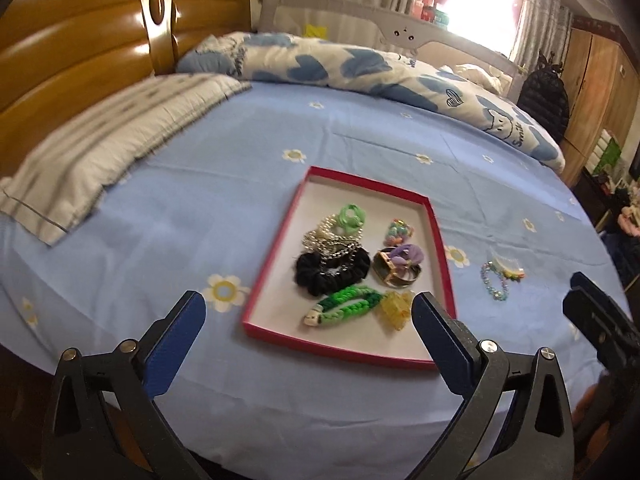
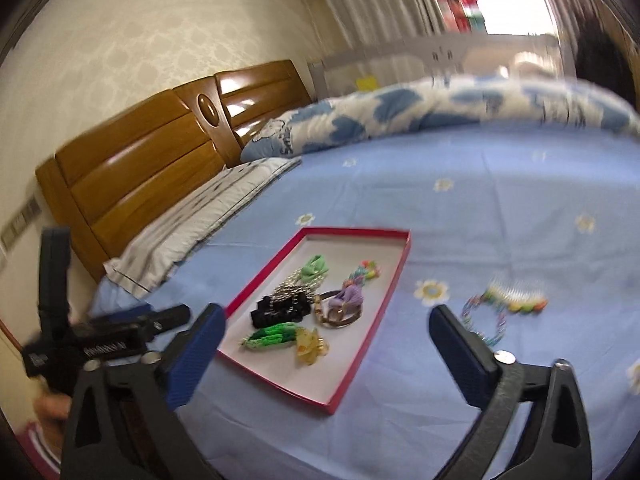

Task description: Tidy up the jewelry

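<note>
A red-rimmed tray [image 1: 362,183] [image 2: 394,276] lies on the blue bed sheet. It holds a black scrunchie [image 1: 316,276], silver chains [image 1: 328,236], a green braided band [image 1: 348,300] [image 2: 272,336], a yellow clip [image 1: 396,310] [image 2: 310,346], a gold bangle [image 1: 394,272], a purple tie and a light green tie [image 1: 351,216]. A beaded bracelet [image 1: 494,284] [image 2: 482,320] and a colourful comb [image 1: 508,268] [image 2: 520,300] lie on the sheet right of the tray. My left gripper [image 1: 308,320] is open and empty above the tray's near edge. My right gripper [image 2: 326,332] is open and empty, near the bracelet.
A striped pillow [image 1: 100,148] lies at the left by the wooden headboard [image 1: 80,40]. A blue and white quilt [image 1: 360,68] is piled along the far side. The right gripper's body shows at the left wrist view's right edge [image 1: 600,320].
</note>
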The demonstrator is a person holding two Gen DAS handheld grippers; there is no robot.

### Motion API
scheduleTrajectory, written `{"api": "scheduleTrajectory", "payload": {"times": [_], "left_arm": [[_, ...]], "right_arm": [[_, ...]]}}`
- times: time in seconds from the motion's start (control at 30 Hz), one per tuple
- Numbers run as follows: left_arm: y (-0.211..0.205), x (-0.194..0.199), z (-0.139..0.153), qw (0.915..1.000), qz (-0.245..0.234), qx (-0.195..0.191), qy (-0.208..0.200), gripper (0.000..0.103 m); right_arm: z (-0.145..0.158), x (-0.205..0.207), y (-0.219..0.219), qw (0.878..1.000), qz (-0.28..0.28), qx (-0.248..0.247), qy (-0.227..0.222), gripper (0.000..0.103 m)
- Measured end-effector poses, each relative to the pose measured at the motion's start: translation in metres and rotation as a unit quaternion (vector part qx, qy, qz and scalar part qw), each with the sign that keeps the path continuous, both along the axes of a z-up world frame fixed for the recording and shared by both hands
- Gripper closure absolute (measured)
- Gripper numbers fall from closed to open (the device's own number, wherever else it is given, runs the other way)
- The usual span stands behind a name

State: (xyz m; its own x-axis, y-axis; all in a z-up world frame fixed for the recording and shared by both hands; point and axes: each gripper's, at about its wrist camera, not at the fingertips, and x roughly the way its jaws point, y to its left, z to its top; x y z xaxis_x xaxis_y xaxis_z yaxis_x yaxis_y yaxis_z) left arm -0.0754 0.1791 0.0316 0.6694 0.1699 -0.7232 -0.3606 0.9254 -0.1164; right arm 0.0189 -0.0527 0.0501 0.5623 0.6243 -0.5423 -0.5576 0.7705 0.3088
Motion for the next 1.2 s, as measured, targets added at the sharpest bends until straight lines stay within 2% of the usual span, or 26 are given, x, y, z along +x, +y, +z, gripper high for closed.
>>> {"api": "scheduleTrajectory", "payload": {"times": [0.07, 0.47, 0.9, 1.2], "left_arm": [[-0.001, -0.004, -0.004, 0.9999, 0.003, 0.011, 0.003, 0.000], [-0.005, -0.023, -0.045, 0.9991, 0.016, 0.023, 0.031, 0.000], [-0.021, -0.029, -0.058, 0.9974, 0.012, 0.061, 0.036, 0.000], [-0.030, -0.033, -0.055, 0.9969, 0.010, 0.075, 0.025, 0.000]], "right_arm": [[-0.008, -0.008, 0.001, 1.000, -0.003, -0.008, -0.007, 0.000], [-0.069, -0.028, 0.010, 0.999, 0.007, -0.045, 0.027, 0.000], [-0.083, -0.034, 0.009, 0.998, 0.002, -0.060, 0.028, 0.000], [-0.084, -0.033, 0.006, 0.998, -0.004, -0.058, 0.032, 0.000]]}}
